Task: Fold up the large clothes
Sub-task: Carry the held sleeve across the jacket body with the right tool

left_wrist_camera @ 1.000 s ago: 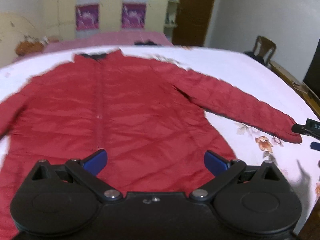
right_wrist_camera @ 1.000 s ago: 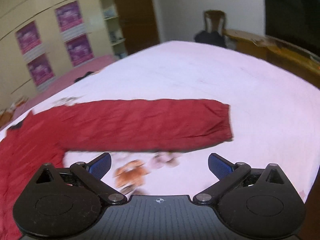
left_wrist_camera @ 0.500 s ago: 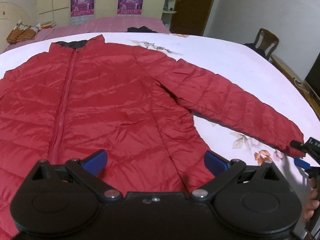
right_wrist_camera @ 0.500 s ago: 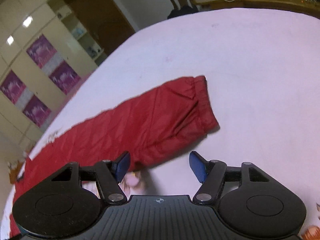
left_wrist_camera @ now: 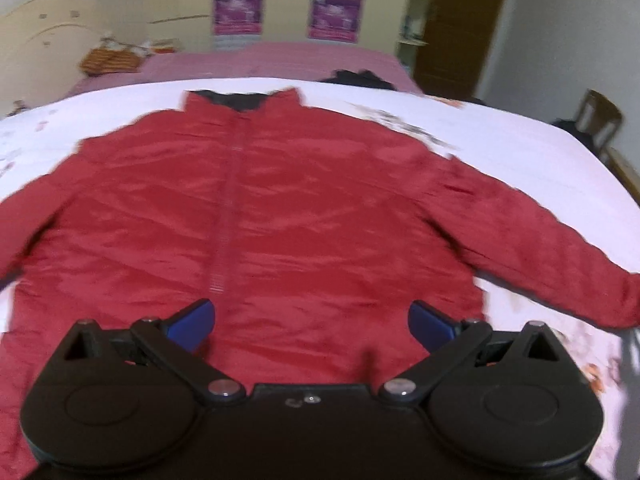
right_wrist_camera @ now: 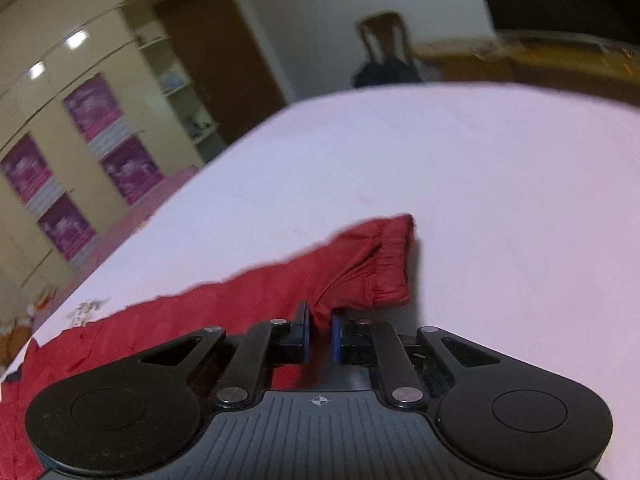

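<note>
A red padded jacket (left_wrist_camera: pixel 280 216) lies flat, front up and zipped, on a white floral bedsheet (left_wrist_camera: pixel 520 152), collar at the far side. My left gripper (left_wrist_camera: pixel 310 322) is open and empty, hovering over the jacket's lower hem. In the right wrist view my right gripper (right_wrist_camera: pixel 320 330) is shut on the near edge of the jacket's right sleeve (right_wrist_camera: pixel 248 300), just behind the cuff (right_wrist_camera: pixel 390 258). The fabric bunches between the blue pads.
A pink bed (left_wrist_camera: pixel 260 60) with a dark garment (left_wrist_camera: pixel 356 78) lies beyond the sheet. A wooden chair (right_wrist_camera: pixel 384 52) and a wooden edge (right_wrist_camera: pixel 540 56) stand at the far right. Cupboards with purple posters (left_wrist_camera: pixel 236 8) line the back wall.
My right gripper has moved onto the sleeve near the cuff and closed on it. My left gripper has stayed open and its view has swung over the jacket's lower middle.
</note>
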### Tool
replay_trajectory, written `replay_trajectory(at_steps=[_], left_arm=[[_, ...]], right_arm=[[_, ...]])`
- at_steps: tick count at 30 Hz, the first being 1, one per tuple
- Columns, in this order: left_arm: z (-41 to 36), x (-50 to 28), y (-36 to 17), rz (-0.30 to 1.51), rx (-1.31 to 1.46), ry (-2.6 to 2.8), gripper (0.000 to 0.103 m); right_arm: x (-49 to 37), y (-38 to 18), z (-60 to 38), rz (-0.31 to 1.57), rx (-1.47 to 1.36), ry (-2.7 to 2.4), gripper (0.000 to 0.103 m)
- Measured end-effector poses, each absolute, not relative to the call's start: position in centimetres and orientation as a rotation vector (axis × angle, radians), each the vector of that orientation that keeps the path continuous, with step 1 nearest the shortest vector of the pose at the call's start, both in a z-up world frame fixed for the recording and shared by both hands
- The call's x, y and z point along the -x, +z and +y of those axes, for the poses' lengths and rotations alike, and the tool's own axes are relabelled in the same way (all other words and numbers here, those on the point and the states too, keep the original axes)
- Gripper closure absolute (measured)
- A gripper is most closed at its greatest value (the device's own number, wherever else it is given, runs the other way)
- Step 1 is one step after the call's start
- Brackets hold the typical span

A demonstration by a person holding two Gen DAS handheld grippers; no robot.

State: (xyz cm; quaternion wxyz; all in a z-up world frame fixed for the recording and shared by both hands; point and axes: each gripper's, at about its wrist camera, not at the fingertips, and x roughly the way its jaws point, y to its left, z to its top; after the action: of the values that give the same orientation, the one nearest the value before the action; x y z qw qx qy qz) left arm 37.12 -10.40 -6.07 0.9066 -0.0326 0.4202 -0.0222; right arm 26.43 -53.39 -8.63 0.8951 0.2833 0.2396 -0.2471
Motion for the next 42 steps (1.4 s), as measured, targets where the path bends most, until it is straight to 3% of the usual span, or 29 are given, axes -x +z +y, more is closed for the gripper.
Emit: replay_trajectory(at_steps=[13,25,34,35,37,38,39,41,42], left_arm=[[-0.6,-37.7,-5.3,0.814,0.105,0.114,0.002],[8.2,-37.6,-6.2,0.814,0.255,0.074,0.01],[12.2,-37.0,-6.6,0.82,0.31,0.061,0.011],[12.2,-37.0,-6.6,0.82,0.311,0.051,0.011],[12.0,-37.0,-6.4,0.817,0.304,0.038,0.009],[11.8,-37.2,-6.3,0.813,0.304,0.021,0.009],[11.5,-37.5,-6.3,0.81,0.308,0.002,0.009],[10.4,-38.4,-6.2,0.809,0.32,-0.049,0.01],[9.7,-39.0,-6.2,0.807,0.324,-0.074,0.013]], right_arm=[[-33.2,-4.8,-36.1,0.508,-0.297,-0.063,0.093],[-36.9,-8.2,-16.7,0.668,-0.091,0.276,0.093],[-42.1,-12.1,-8.0,0.799,-0.025,0.389,0.093],[-42.2,-12.2,-7.7,0.803,0.008,0.384,0.091],[-42.0,-11.9,-6.9,0.774,0.068,0.396,0.056],[-41.5,-11.4,-7.0,0.744,0.068,0.395,0.028],[-41.0,-10.9,-6.9,0.701,0.067,0.393,0.024],[-40.3,-9.8,-7.8,0.657,0.06,0.387,0.024],[-40.0,-9.2,-8.8,0.641,0.031,0.372,0.031]])
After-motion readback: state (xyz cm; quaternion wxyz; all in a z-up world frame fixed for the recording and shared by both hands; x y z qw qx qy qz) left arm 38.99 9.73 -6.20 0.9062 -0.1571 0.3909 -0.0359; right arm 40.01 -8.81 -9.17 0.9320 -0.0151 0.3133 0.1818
